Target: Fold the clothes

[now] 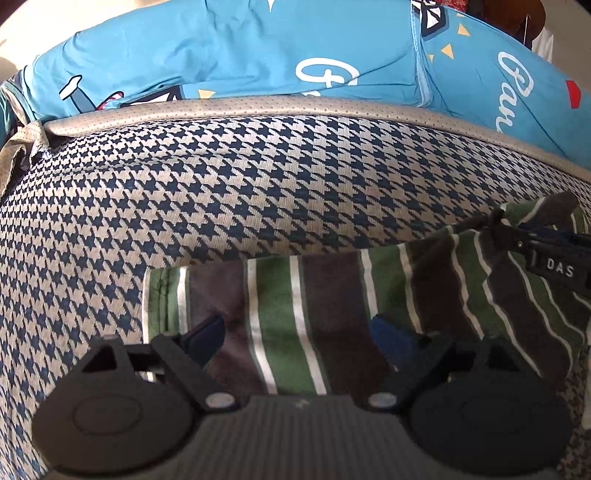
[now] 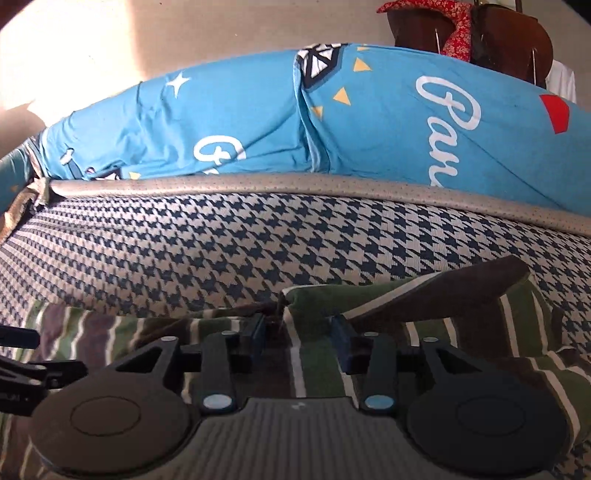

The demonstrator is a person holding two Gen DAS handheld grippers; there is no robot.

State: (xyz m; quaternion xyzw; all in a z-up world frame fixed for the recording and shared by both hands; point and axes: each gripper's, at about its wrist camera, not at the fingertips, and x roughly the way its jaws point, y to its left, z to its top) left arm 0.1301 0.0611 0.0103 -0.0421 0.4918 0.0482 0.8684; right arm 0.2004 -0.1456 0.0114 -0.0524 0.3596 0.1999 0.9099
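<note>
A garment [image 1: 332, 314] striped green, brown and white lies spread on a houndstooth cushion [image 1: 184, 192]. My left gripper [image 1: 297, 334] hovers low over the garment's left part, its jaws wide open and nothing between them. In the left wrist view my right gripper [image 1: 498, 221] comes in from the right, and the cloth tents up to its tip. From the right wrist view, my right gripper [image 2: 300, 334] stands narrow with a bunched fold of the garment [image 2: 406, 295] pinched between its pads. My left gripper [image 2: 22, 354] shows at the left edge there.
The cushion ends at a grey dotted piping [image 1: 258, 107] along its far side. Beyond it lies blue printed bedding [image 2: 258, 122] with white lettering. A dark wooden piece with red cloth [image 2: 461, 33] stands at the back right, against a beige wall [image 2: 147, 37].
</note>
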